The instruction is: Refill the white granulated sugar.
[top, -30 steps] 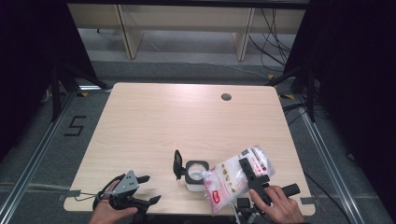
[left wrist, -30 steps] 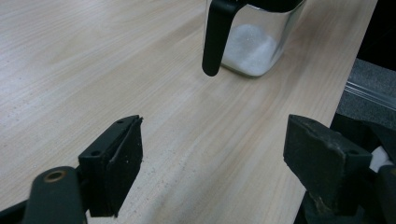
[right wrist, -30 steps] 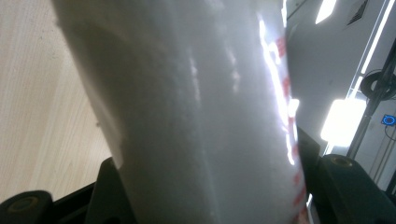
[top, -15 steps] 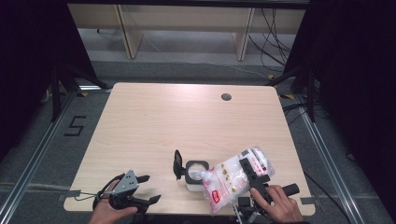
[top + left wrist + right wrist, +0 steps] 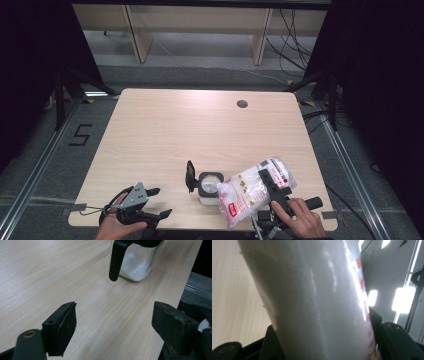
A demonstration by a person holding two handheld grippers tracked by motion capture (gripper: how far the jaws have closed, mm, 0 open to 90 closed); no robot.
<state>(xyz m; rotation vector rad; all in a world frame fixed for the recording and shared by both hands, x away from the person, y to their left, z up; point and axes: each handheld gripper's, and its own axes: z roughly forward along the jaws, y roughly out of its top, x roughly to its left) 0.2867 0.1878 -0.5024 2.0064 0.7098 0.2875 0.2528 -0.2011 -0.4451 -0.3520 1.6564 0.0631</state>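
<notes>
Right gripper (image 5: 274, 186) clamped on clear plastic bag of white granules (image 5: 250, 190), red print on it. Bag tilted, low corner over open mouth of glass jar (image 5: 210, 186) near front table edge. Jar's black flip lid (image 5: 190, 176) up, some white stuff inside already. Left gripper (image 5: 148, 205) parked near front-left of wooden table (image 5: 200, 130), jaws wide apart, nothing between them.

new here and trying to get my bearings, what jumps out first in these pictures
The clear bag of white grains, clamped in the right tongs at the table's near right edge, tilts its corner over a small open glass jar. The jar's black lid stands flipped up on its left. The left tongs rest open at the near left edge, holding nothing.
</notes>
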